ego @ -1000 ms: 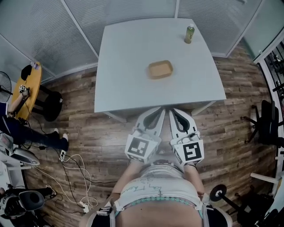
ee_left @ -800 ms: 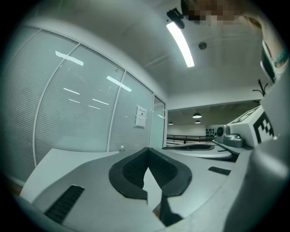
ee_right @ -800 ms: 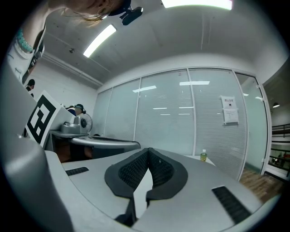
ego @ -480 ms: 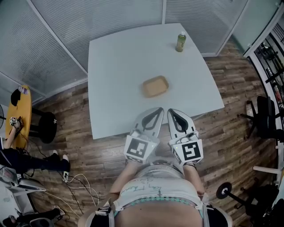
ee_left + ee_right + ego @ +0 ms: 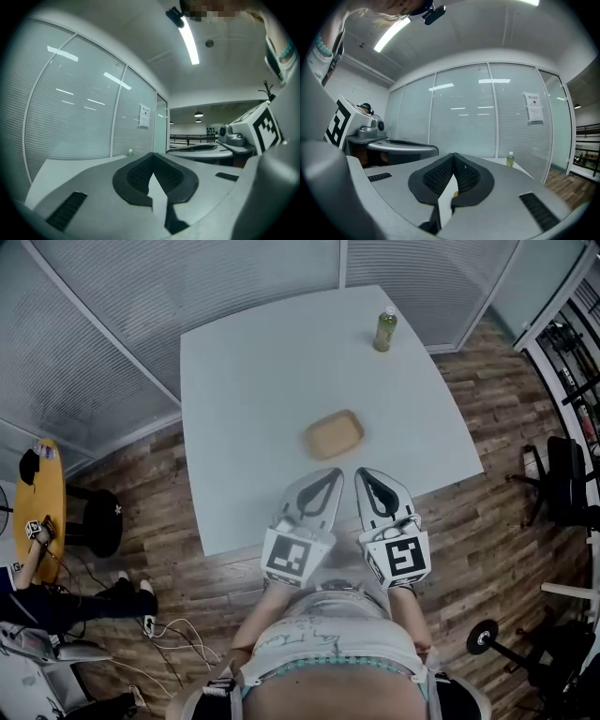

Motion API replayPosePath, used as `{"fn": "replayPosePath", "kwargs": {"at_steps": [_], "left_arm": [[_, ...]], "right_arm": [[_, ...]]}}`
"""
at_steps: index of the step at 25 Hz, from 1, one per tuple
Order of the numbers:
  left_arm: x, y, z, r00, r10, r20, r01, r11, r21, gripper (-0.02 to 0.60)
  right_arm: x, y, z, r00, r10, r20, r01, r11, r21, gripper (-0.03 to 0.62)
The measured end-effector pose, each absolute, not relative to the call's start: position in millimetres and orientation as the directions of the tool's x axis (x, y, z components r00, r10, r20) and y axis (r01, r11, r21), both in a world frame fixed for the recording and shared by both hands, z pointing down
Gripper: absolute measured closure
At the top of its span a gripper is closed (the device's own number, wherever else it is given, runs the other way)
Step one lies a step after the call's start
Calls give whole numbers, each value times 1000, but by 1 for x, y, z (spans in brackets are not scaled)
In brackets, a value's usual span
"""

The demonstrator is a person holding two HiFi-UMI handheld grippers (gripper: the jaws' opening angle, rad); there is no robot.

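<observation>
Left claw (image 5: 327, 473): its jaws are closed, the pads meet at the tip and nothing is between them. It hangs over the near edge of the bench (image 5: 253, 381).
Right claw (image 5: 364, 474): it is also closed and empty. It is just beside the left claw, and both point away from the person.
Tray (image 5: 334, 434): a shallow tan tray that looks empty. It lies on the near half of the bench, near both claws but touching neither.
Direction: the tray is almost straight ahead of the left claw. From the right claw it is ahead and a little to the left.
Long axis: it runs across the person's view, from left to right, with the right end turned slightly away.
Nearer claw: the left one, by a small margin.
Bottle (image 5: 384, 329): it is green and stands upright at the far right corner of the bench, well apart from the tray.
Around: a wooden floor (image 5: 487, 465) and glass walls (image 5: 187, 277) behind the bench.
</observation>
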State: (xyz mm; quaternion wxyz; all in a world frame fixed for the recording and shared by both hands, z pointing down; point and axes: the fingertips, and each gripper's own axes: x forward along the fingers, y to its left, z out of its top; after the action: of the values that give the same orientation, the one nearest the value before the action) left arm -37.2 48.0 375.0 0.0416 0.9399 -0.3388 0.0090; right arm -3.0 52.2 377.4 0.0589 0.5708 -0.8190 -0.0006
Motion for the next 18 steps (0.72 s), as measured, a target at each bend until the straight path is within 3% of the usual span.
{"fn": "replayPosePath", "kwargs": {"at_steps": [8, 18], "left_arm": [[-17, 18, 390, 777, -624, 84, -629, -771, 97, 584], [11, -38, 381, 674, -730, 116, -739, -669, 85, 584]], "right_arm": [[17, 20, 396, -344, -928, 145, -936, 351, 29, 600], [43, -43, 384, -514, -846, 144, -851, 524, 37, 600]]}}
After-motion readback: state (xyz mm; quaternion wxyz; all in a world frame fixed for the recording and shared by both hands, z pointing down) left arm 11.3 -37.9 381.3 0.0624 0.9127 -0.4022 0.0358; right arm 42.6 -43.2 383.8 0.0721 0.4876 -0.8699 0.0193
